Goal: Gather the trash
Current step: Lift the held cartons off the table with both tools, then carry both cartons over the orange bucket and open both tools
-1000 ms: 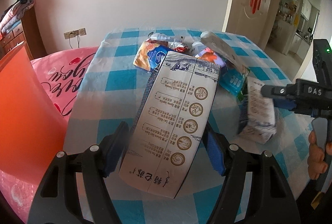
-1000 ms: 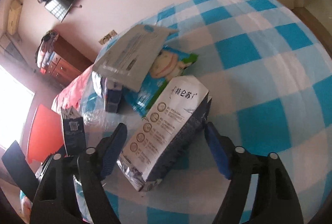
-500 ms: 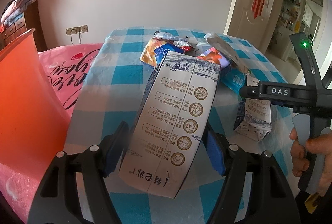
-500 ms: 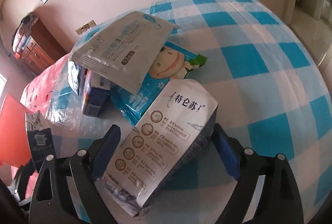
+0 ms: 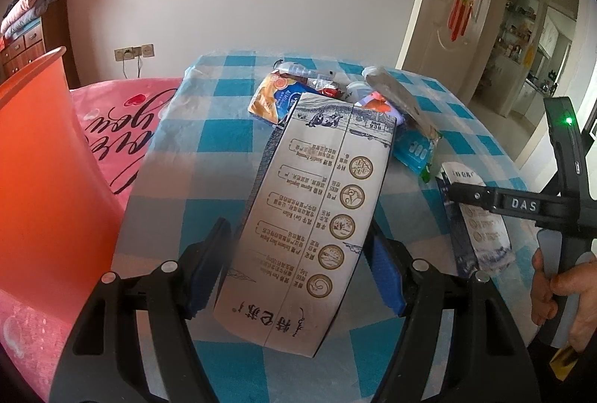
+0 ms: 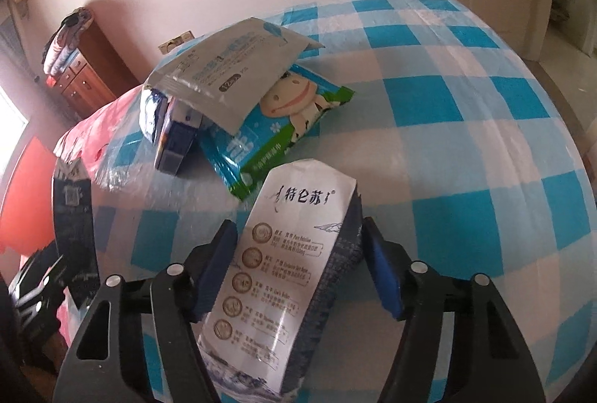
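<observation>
Both tongs on milk cartons, pile behind.

We have the left gripper point(image 5: 298, 266) closed on a milk carton point(image 5: 317, 212), both pads touching its sides, top pointing to 12 o'clock (lifted or resting: cannot tell). Right gripper point(image 6: 298, 270) straddles a second carton point(image 6: 283, 276) lying on the checked table point(image 6: 466, 112), jaws half open; contact unclear. Wrapper pile point(image 6: 238, 97) at 11 o'clock; orange bin point(image 5: 41, 156) at 9.

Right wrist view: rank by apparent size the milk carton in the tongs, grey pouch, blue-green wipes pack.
1. milk carton, though nearness to the camera inflates it.
2. grey pouch and wipes pack: similar, pack partly covered, so unranked.
</observation>
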`<action>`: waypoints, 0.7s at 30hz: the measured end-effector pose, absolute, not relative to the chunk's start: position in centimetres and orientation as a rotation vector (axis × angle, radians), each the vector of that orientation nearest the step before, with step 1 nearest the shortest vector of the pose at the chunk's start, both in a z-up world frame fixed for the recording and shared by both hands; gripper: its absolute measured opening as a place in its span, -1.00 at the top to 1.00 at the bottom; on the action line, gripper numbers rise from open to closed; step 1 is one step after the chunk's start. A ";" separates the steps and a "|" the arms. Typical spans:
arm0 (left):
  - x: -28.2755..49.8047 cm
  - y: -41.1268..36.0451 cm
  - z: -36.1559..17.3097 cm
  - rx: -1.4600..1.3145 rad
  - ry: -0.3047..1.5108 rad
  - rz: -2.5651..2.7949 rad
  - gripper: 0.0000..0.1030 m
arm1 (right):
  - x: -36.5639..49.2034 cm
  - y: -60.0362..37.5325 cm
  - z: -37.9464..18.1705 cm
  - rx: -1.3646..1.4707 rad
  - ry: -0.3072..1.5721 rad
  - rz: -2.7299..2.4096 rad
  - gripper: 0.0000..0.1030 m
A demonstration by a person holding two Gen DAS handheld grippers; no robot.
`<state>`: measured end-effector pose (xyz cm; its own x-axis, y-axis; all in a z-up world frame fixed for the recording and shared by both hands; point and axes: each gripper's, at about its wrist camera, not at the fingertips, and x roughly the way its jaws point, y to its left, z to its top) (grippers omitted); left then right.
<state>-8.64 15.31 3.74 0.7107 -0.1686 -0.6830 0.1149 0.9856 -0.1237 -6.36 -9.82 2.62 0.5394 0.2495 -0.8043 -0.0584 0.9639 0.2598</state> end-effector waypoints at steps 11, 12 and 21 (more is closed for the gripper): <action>-9.1 15.6 4.5 -0.099 0.744 -0.180 -0.39 | -8.0 -10.1 3.5 0.220 0.961 0.228 -0.25; -9.2 15.6 4.6 -0.101 0.741 -0.182 -0.39 | -8.2 -10.0 3.8 0.221 0.953 0.233 -0.25; -9.8 16.0 6.8 -0.103 0.680 -0.186 -0.39 | -8.7 -8.0 8.1 0.223 0.867 0.299 -0.25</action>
<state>-9.76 15.97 6.76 0.7618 -0.2040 -0.6148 0.1369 0.9784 -0.1550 -8.72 -7.97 8.07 0.6098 0.3461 -0.7130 -0.1667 0.9355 0.3115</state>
